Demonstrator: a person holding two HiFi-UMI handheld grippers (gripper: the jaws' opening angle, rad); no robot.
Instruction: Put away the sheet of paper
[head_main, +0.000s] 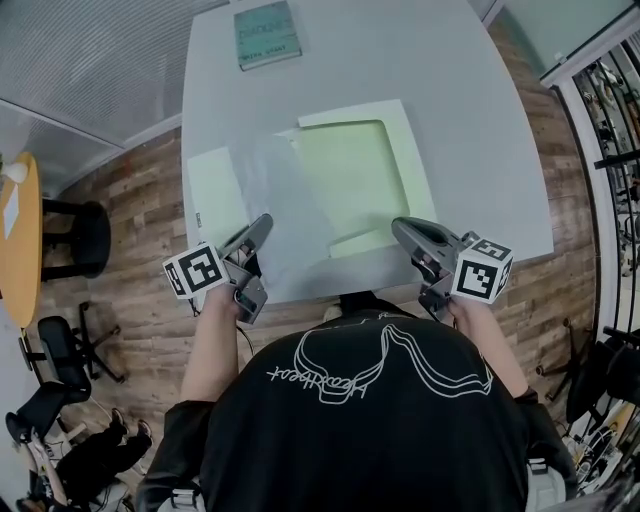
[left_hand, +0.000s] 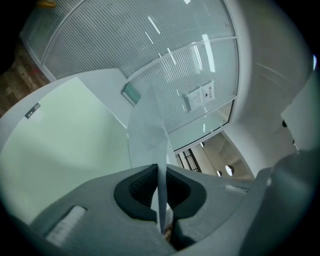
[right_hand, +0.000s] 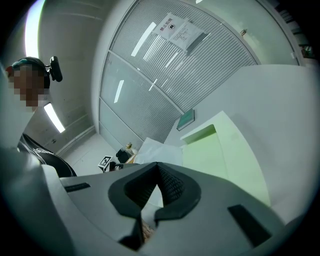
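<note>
A thin translucent sheet of paper (head_main: 283, 210) rises off the grey table (head_main: 480, 150), its near end pinched in my left gripper (head_main: 262, 225). The left gripper view shows that sheet (left_hand: 147, 131) edge-on between the shut pads of the left gripper (left_hand: 159, 169). A pale green folder (head_main: 350, 175) lies open on the table under and to the right of the paper, and a lighter leaf (head_main: 213, 195) lies at its left. My right gripper (head_main: 398, 226) hovers at the folder's near right corner. In its own view the right gripper (right_hand: 157, 165) is shut on nothing, with the folder (right_hand: 220, 155) beyond.
A teal book (head_main: 267, 33) lies at the table's far edge. To the left stand a round wooden table (head_main: 20, 240), a black stool (head_main: 85, 235) and an office chair (head_main: 50, 360). Shelving lines the right side (head_main: 615, 150).
</note>
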